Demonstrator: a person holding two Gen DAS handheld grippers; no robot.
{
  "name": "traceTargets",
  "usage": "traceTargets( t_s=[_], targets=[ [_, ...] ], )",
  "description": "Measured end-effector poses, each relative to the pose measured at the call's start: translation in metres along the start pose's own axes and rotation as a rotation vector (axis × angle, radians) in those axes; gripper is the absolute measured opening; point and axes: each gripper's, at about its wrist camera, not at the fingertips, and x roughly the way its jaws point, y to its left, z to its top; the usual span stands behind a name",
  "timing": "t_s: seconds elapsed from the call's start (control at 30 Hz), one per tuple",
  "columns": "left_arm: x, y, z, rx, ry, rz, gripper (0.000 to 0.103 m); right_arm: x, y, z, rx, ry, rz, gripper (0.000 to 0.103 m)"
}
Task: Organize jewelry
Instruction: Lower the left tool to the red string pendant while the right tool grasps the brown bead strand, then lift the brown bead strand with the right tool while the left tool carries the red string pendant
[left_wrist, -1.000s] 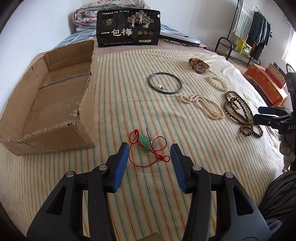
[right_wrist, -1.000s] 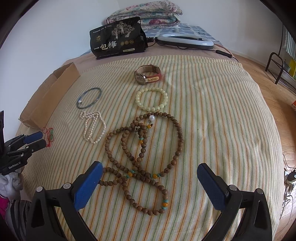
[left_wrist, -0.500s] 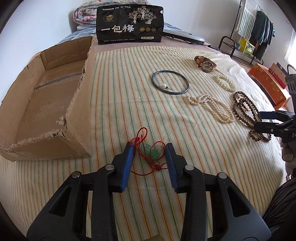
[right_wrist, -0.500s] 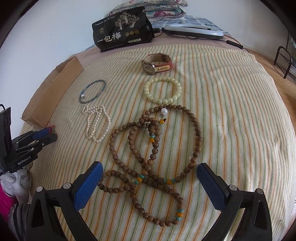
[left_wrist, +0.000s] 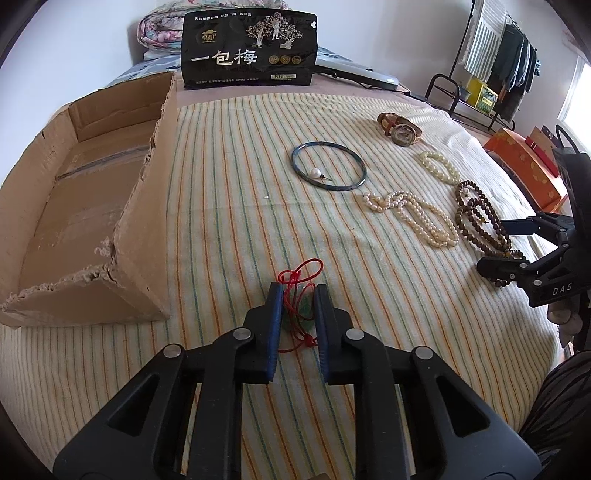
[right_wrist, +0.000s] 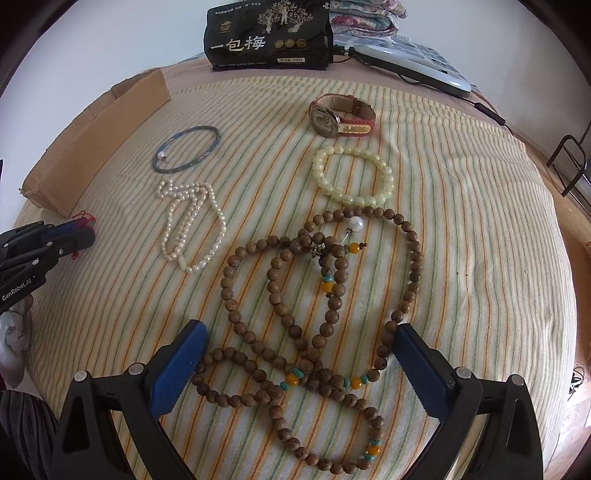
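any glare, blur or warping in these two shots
Left wrist view: sharp, strong fisheye bending the cardboard box, window glare at the right edge. Right wrist view: also sharp, soft even daylight, faint shadows, striped cloth bulging like a dome.

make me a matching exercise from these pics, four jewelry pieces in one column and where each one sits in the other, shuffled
Things
1. jade pendant on red cord
2. wooden bead necklace
3. wristwatch
4. loose pearl

Places
A. farthest piece from both cameras, nearest the black snack bag
B. inside the blue bangle
C. between the closing jaws of the left gripper
D. spread in loops between the wide-open jaws of the right gripper

Pairs: 1-C, 2-D, 3-A, 4-B
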Motion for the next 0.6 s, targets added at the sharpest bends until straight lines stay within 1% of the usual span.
traceTargets(
  t_s=[0.1,0.2,0.27,0.3,0.37,0.4,0.47,0.53,0.6],
  targets=[
    [0.000,0.000,0.000,0.003,-0.001,0.002,0.015,-0.003,-0.004,-0.001,0.005,-0.004,-0.012,0.088],
    [0.000,0.000,0.000,0.007,-0.004,0.005,0.015,-0.005,-0.007,-0.001,0.005,-0.005,-0.027,0.079],
    [0.000,0.000,0.000,0.006,-0.003,0.005,0.015,-0.007,-0.008,-0.002,-0.002,-0.006,-0.036,0.068],
    [-0.001,-0.001,0.000,0.007,-0.003,0.006,0.015,-0.008,-0.009,-0.002,-0.002,-0.008,-0.038,0.065],
    [-0.001,-0.002,0.000,0.012,-0.002,0.008,0.015,-0.011,-0.012,-0.003,0.003,-0.012,-0.042,0.043],
    [-0.002,-0.003,0.000,0.014,-0.002,0.009,0.015,-0.012,-0.014,-0.004,0.010,-0.014,-0.040,0.038],
    [-0.002,-0.004,0.000,0.019,-0.002,0.010,0.015,-0.013,-0.019,-0.005,0.026,-0.017,-0.036,0.021],
    [-0.003,-0.006,0.000,0.025,-0.003,0.008,0.015,-0.015,-0.023,-0.006,0.046,-0.019,-0.024,0.013],
    [-0.005,-0.008,0.000,0.030,-0.007,0.004,0.009,-0.019,-0.026,-0.008,0.062,-0.025,-0.009,0.011]
  ],
)
